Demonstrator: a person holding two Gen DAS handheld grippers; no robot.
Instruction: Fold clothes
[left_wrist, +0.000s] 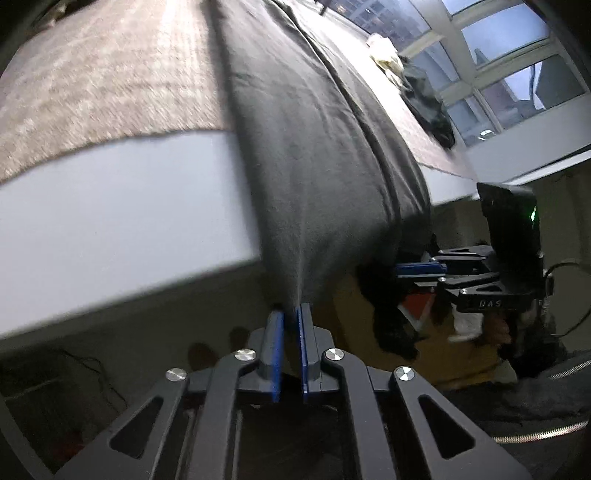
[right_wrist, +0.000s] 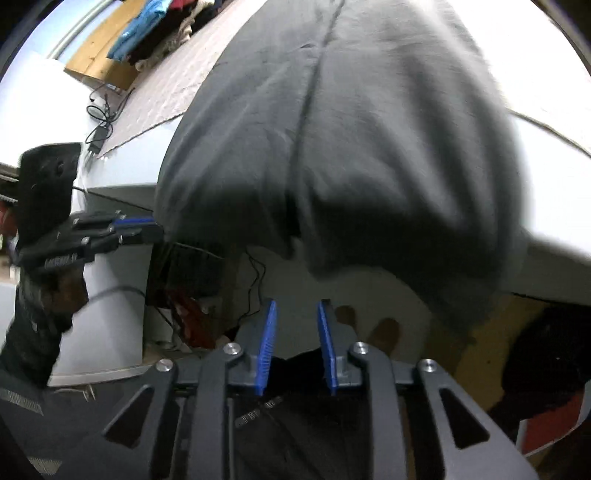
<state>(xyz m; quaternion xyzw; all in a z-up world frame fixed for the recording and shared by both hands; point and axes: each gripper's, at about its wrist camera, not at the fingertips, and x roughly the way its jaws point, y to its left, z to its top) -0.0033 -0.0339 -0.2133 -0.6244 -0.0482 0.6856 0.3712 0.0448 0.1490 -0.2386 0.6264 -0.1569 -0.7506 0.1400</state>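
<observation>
My left gripper (left_wrist: 291, 314) pinches the garment's (left_wrist: 314, 147) hanging hem at twelve o'clock; my right gripper (right_wrist: 295, 314) gapes empty, hem up at one o'clock, cloth running away across the table (left_wrist: 110, 206).

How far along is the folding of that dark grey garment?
Early. The dark grey garment is spread on the table, hem hanging over the edge. The left gripper pinches the hem; the right gripper is open and empty. No fold shows yet, and more clothes wait.
</observation>
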